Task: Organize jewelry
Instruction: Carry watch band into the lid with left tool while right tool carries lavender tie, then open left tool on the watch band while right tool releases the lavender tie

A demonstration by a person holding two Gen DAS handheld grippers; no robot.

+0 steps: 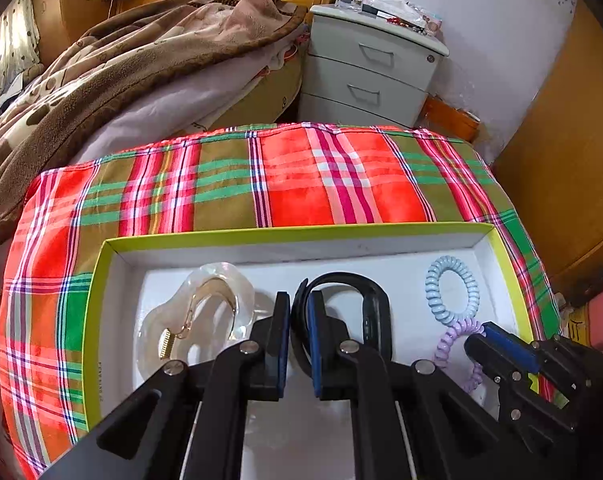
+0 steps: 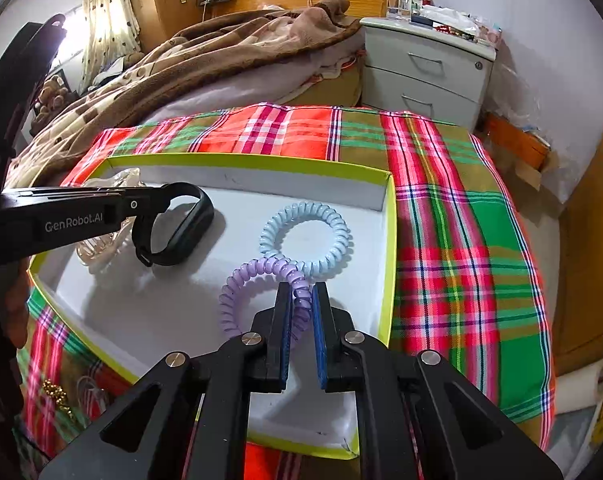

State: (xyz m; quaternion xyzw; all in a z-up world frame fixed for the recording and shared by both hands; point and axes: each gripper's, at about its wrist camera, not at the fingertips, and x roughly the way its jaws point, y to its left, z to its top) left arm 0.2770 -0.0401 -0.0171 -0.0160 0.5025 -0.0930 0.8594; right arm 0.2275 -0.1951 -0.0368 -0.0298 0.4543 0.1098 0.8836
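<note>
A white box with a lime rim (image 1: 301,233) (image 2: 389,264) lies on a plaid cloth. Inside it, my left gripper (image 1: 299,304) (image 2: 145,220) is shut on a black wristband (image 1: 367,292) (image 2: 199,216), whose far end rests on the box floor. My right gripper (image 2: 302,296) (image 1: 472,346) is shut on a purple coil hair tie (image 2: 237,280) (image 1: 448,346), which overlaps a light blue coil tie (image 2: 273,228) (image 1: 433,292) lying flat. A clear hair claw (image 1: 205,312) (image 2: 99,246) with a gold clip sits at the box's left end.
The plaid cloth (image 1: 341,180) covers a raised surface beside a bed with a brown blanket (image 1: 101,72). A grey nightstand (image 1: 369,72) stands behind, wooden furniture (image 1: 561,160) at right. Gold beads (image 2: 55,392) lie on the cloth outside the box's near left.
</note>
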